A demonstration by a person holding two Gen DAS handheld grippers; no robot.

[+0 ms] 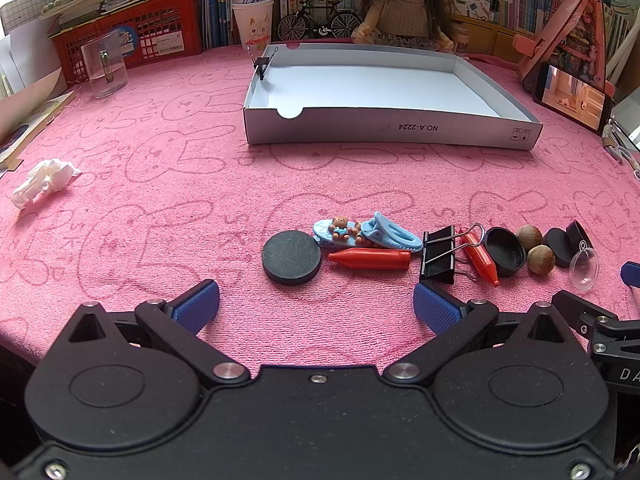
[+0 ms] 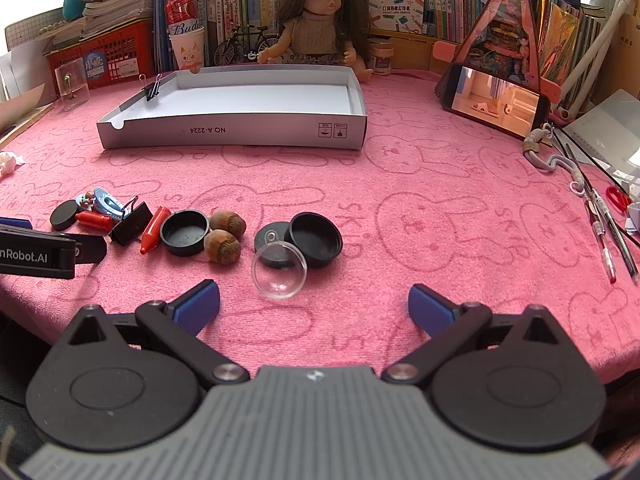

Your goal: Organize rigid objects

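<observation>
A row of small objects lies on the pink cloth: a black disc [image 1: 291,256], blue clips with a bear charm [image 1: 366,234], two red caps [image 1: 370,259], a black binder clip [image 1: 438,255], black lids [image 1: 505,252], two hazelnuts [image 1: 541,261] and a clear dome [image 1: 584,269]. My left gripper [image 1: 316,304] is open just short of the disc. My right gripper [image 2: 314,306] is open just short of the clear dome [image 2: 279,270] and a black lid [image 2: 315,239]. A white shallow box [image 1: 392,130] stands behind, with a binder clip [image 1: 262,65] on its left wall.
A crumpled tissue [image 1: 44,182] lies at the left. A clear cup [image 1: 104,65], red basket [image 1: 160,32], doll [image 2: 320,28] and books line the back. A phone [image 2: 498,100], pens [image 2: 600,224] and cords lie at the right.
</observation>
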